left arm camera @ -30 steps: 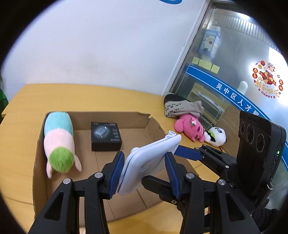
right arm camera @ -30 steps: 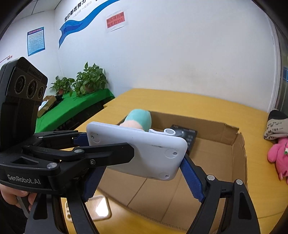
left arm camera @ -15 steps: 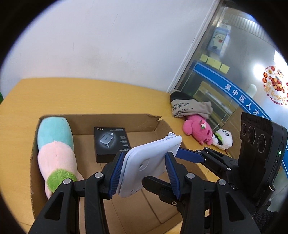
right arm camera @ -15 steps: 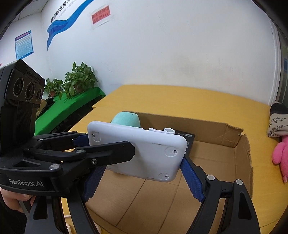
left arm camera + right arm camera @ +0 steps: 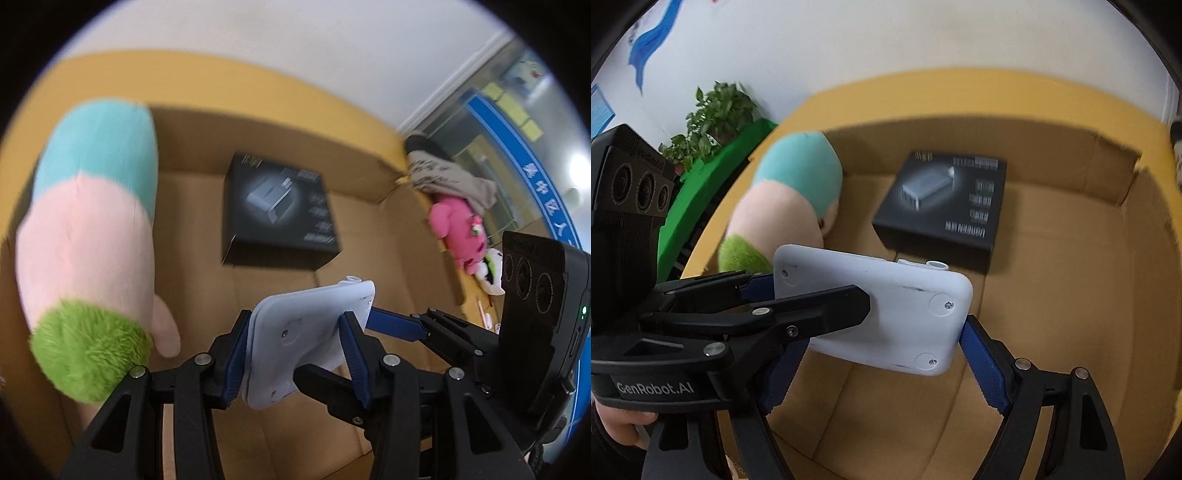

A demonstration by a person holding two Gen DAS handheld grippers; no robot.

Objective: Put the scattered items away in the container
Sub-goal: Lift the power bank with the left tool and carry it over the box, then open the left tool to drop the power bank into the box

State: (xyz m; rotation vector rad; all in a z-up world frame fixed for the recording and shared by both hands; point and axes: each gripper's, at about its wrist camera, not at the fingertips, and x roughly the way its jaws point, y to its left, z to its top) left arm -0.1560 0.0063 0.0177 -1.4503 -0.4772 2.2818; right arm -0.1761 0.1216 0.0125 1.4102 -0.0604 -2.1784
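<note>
— What's on the far left of the open brown cardboard box (image 5: 373, 184)?

— A long plush toy banded in teal, pink and green (image 5: 88, 236), lying along the left wall. Right of it, a flat black product carton (image 5: 279, 216) rests on the box floor towards the back.

— And the flat white plastic device with rounded corners (image 5: 882, 314)?

— Hanging above the box floor, in front of the black carton, held from both ends. The left gripper (image 5: 293, 341) has its blue pads pressed on the two broad faces, pinching its left end. The right gripper (image 5: 886, 350) is spread wide; the device sits between its fingers, touching the blue pad (image 5: 984, 363) at the right edge. Its left finger is hidden behind the other gripper, so I can't tell if it clamps.

— Outside the box?

— A bright pink plush animal (image 5: 458, 230) on the yellow table (image 5: 258, 85), to the right.
</note>
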